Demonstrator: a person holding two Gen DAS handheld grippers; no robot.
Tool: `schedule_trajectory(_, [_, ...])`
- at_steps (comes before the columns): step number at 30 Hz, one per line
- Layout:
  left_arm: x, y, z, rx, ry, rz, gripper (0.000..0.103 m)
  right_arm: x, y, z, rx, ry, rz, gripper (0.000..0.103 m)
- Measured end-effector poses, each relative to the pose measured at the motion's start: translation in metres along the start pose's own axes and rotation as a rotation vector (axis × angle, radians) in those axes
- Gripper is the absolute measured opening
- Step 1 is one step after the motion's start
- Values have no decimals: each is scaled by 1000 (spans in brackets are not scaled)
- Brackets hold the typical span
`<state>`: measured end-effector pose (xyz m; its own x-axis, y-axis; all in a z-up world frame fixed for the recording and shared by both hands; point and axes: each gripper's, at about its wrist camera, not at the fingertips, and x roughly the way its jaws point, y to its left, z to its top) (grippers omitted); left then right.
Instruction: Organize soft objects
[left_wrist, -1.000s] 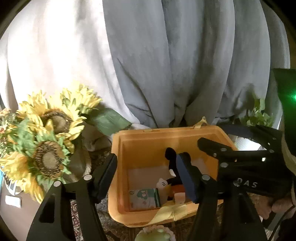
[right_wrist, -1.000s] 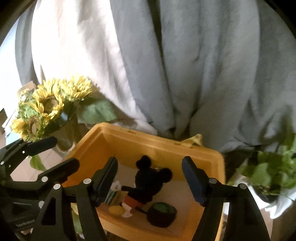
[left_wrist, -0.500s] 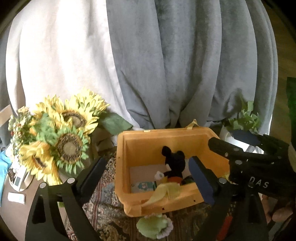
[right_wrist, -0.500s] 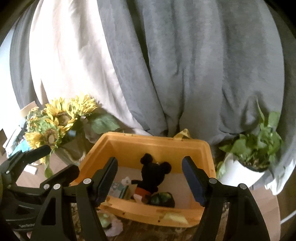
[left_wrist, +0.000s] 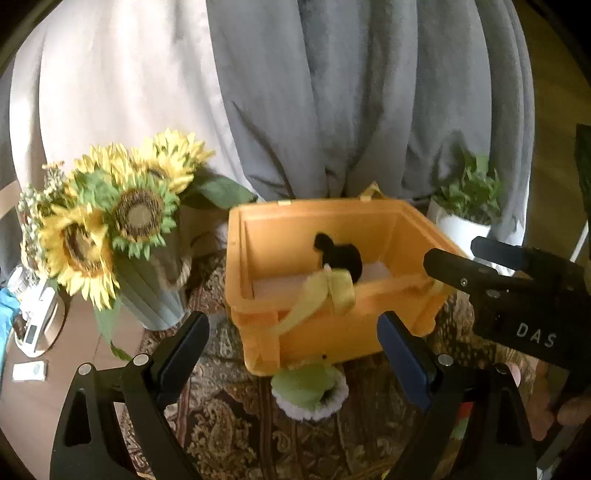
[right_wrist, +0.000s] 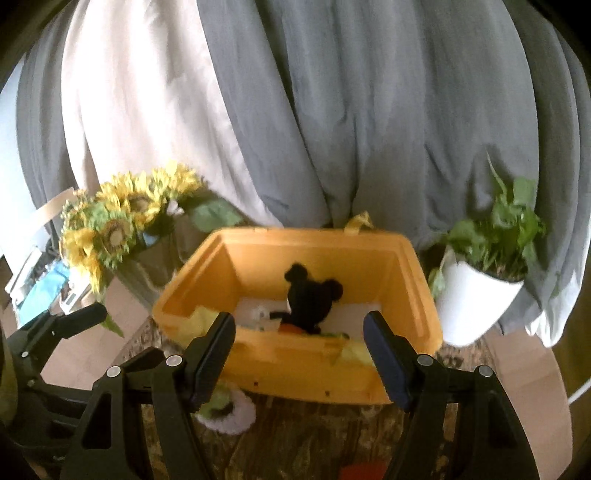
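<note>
Left gripper (left_wrist: 291, 345) wide, empty; right gripper (right_wrist: 299, 349) parted, angled down toward bin (right_wrist: 258, 254).

One piece of lettering is showing clearly: the pale capitals "DAS" are standing on the black body of the right gripper (left_wrist: 532, 295), which is reaching in from the right edge of the left wrist view, with the letters sitting near its lower right part. In the right wrist view, a faint line of small print is lying on the black body of the left gripper (right_wrist: 55, 369) at the lower left corner, but it is coming out too blurred to read. Nothing else is carrying legible text.
</note>
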<state>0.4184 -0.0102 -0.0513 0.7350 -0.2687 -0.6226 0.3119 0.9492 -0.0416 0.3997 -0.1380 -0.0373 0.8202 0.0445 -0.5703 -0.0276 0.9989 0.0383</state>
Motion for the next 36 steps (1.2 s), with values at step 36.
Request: schedule_trajectory(36, [86,9,-72,116,146,-97,84,75,-3,-83,66,336,-50,73])
